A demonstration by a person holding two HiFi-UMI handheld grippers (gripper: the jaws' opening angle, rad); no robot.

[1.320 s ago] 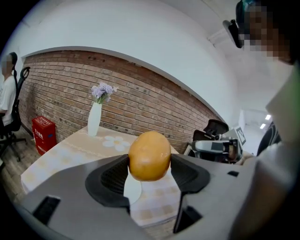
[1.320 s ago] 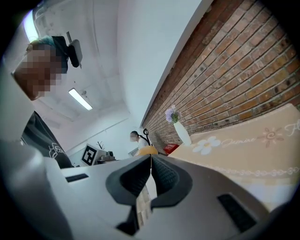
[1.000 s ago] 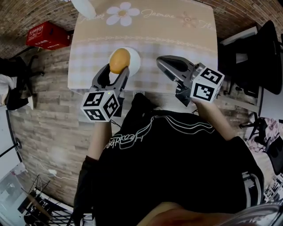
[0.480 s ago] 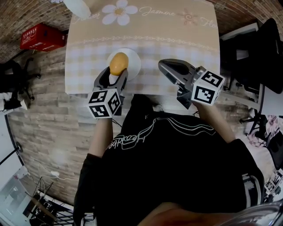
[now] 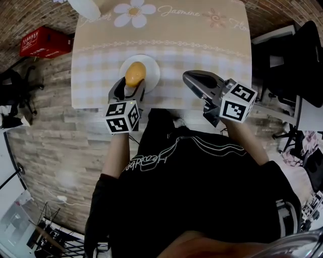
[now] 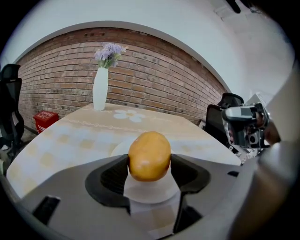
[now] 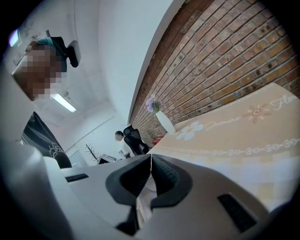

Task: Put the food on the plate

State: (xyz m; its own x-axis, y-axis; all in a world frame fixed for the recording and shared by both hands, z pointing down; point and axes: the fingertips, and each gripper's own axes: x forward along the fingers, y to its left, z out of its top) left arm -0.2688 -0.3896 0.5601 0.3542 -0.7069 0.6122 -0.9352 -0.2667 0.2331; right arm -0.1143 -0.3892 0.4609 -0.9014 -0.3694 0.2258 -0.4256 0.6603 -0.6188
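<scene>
A yellow-orange, potato-shaped food item (image 5: 135, 73) (image 6: 149, 156) is pinched between the jaws of my left gripper (image 5: 132, 83) (image 6: 149, 164), which is shut on it. It hangs over the small white plate (image 5: 150, 66) (image 6: 123, 146) near the table's front edge. My right gripper (image 5: 194, 80) (image 7: 150, 174) is to the right of the plate, over the front edge, shut with nothing between its jaws.
The table (image 5: 202, 45) has a beige checked cloth with a daisy print (image 5: 130, 10). A white vase (image 5: 86, 7) (image 6: 100, 89) with purple flowers stands at the far left corner. A red crate (image 5: 40, 43) sits on the floor to the left; black chairs (image 5: 303, 55) stand to the right.
The left gripper has carried the food slightly lower and nearer over the plate. The right gripper has barely moved.
</scene>
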